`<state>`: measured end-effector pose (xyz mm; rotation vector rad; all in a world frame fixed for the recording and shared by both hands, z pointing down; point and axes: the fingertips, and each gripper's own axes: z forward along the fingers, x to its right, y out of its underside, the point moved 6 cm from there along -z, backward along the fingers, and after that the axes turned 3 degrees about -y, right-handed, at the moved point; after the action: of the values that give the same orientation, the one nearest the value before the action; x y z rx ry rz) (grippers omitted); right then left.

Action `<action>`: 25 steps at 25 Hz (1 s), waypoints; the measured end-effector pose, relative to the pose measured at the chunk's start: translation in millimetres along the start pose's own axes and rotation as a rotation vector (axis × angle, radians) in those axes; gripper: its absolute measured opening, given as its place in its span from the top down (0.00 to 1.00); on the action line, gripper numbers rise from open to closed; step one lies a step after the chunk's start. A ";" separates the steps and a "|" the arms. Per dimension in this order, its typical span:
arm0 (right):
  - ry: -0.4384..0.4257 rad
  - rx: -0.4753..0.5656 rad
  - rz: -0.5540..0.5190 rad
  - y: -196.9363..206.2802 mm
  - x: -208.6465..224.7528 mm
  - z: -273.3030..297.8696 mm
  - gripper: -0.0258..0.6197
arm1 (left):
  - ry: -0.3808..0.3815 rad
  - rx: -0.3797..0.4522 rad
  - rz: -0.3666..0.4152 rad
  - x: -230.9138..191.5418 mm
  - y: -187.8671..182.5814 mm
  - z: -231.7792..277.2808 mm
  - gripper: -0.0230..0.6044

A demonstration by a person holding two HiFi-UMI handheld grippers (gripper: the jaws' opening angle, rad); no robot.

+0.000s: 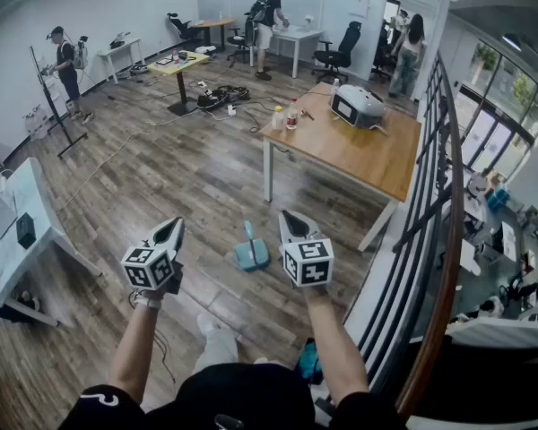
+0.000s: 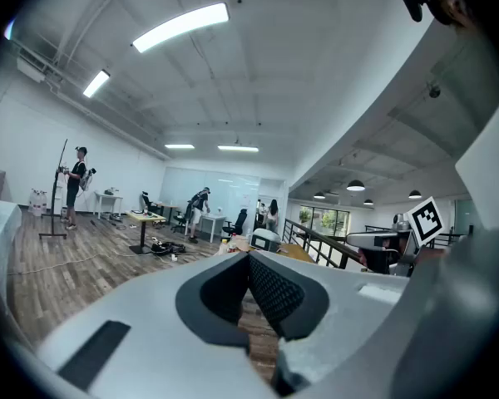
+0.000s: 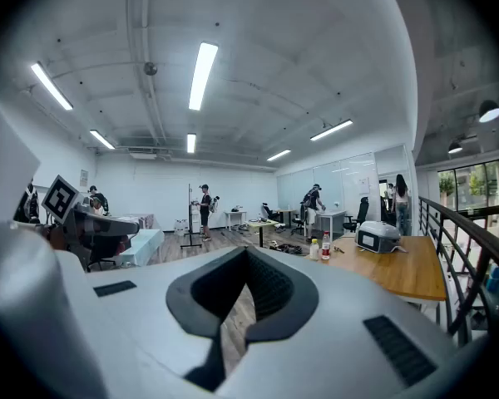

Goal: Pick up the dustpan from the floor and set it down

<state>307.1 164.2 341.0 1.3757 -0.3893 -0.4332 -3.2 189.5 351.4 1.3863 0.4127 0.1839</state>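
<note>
A person's two bare forearms reach forward over a wooden plank floor (image 1: 188, 177), seen from above. Each hand holds a white tool. The left tool (image 1: 174, 226) and the right tool (image 1: 288, 215) are side by side and apart from each other, both pointing forward and held nearly level above the floor.

In the left gripper view, the jaws of the left tool (image 2: 249, 258) are clenched tip to tip with nothing between them. The right gripper view shows the right tool (image 3: 248, 253) clenched the same way, also empty.

The teal dustpan (image 1: 251, 254) sits on the floor just ahead of the person, between the two tools in the head view, with its narrow handle on the far side of the pan. Neither tool touches it.

At the left edge stands a white table (image 1: 9, 262) with a small dark box (image 1: 25, 229) on it. Further ahead and to the right is a wooden table (image 1: 368, 155) on white legs, carrying a white appliance (image 1: 359, 106) and two bottles (image 1: 285, 116). A black railing (image 1: 426, 195) runs along the right side.

Further still, a tangle of cables (image 1: 222, 95) lies on the floor near a yellow-topped table (image 1: 181, 63). At the far end of the room are office chairs (image 1: 336, 56) and several standing people (image 1: 267, 21).
</note>
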 end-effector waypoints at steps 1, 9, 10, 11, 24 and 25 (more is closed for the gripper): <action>-0.001 0.001 0.001 -1.4 0.4 -0.4 0.97 | 0.000 0.000 0.000 1.1 -1.2 -0.1 0.97; 0.002 -0.003 -0.004 -0.9 -0.9 5.7 0.97 | -0.004 0.002 -0.012 0.2 -7.2 0.6 0.97; 0.004 -0.005 -0.004 -0.3 -1.4 6.8 0.97 | -0.004 0.003 -0.014 -1.2 -7.0 0.7 0.97; 0.005 -0.007 -0.003 0.3 -1.4 7.9 0.97 | -0.004 0.003 -0.014 -2.1 -6.9 1.1 0.97; 0.012 -0.029 0.036 3.5 6.3 50.5 0.97 | -0.009 -0.019 -0.032 -33.7 -2.1 28.3 0.97; 0.011 -0.029 0.035 3.2 7.4 57.0 0.97 | -0.009 -0.024 -0.035 -38.2 -1.2 33.3 0.97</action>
<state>284.8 112.5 353.0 1.3407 -0.3960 -0.4006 -25.4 144.9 361.1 1.3553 0.4259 0.1537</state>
